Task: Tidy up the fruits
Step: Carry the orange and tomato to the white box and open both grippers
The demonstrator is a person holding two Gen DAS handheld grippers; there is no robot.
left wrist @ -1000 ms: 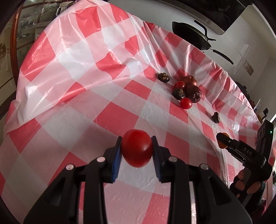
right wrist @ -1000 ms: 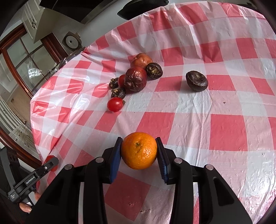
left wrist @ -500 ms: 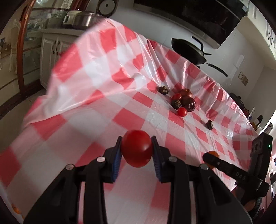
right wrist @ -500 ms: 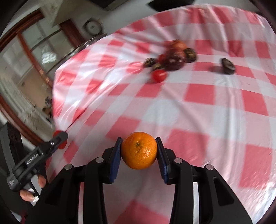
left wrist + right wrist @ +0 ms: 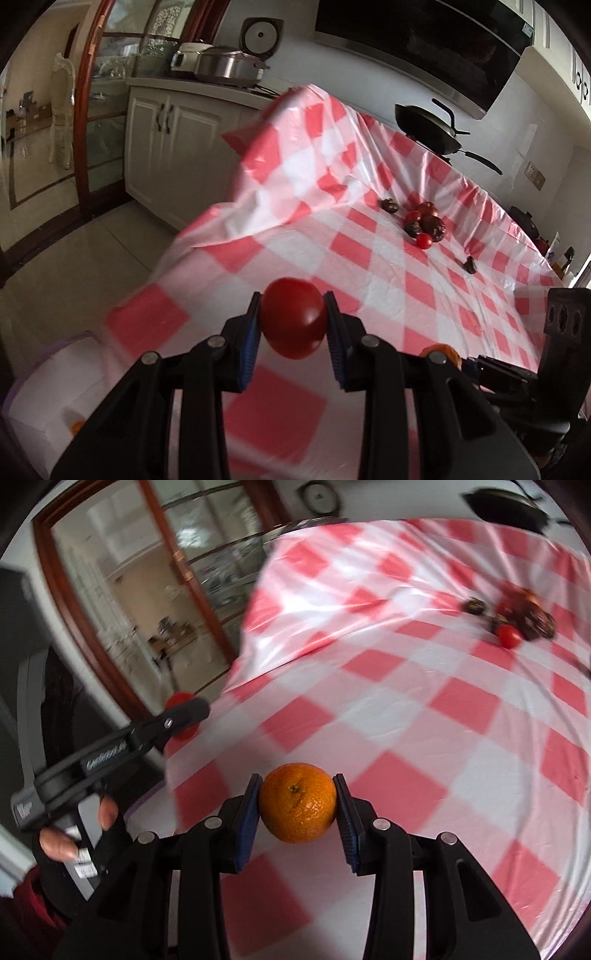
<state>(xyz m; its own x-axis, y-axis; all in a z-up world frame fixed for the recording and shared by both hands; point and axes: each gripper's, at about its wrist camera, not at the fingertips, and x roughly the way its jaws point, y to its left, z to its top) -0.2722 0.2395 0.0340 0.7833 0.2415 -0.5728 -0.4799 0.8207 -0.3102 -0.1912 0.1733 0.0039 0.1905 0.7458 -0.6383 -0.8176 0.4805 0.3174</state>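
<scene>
My left gripper [image 5: 293, 319] is shut on a red tomato [image 5: 293, 319], held above the near left corner of the red-and-white checked table [image 5: 369, 254]. My right gripper [image 5: 297, 803] is shut on an orange [image 5: 297, 802], held above the table's near edge. The left gripper also shows in the right wrist view [image 5: 186, 716], to the left of the orange, with the tomato in it. A cluster of dark wrinkled fruits and a small tomato [image 5: 424, 240] lies far across the table; it shows blurred in the right wrist view [image 5: 509, 637].
A white bin with a purple rim [image 5: 55, 384] stands below the table's near left corner, with something orange inside. A single dark fruit [image 5: 470, 265] lies right of the cluster. A black pan [image 5: 428, 129] sits at the far end. White cabinets [image 5: 166, 147] stand left.
Both grippers have pulled back and swung left towards the table's near left corner, each still holding its fruit. The fruit cluster now looks farther away, and the bin has come into view.
</scene>
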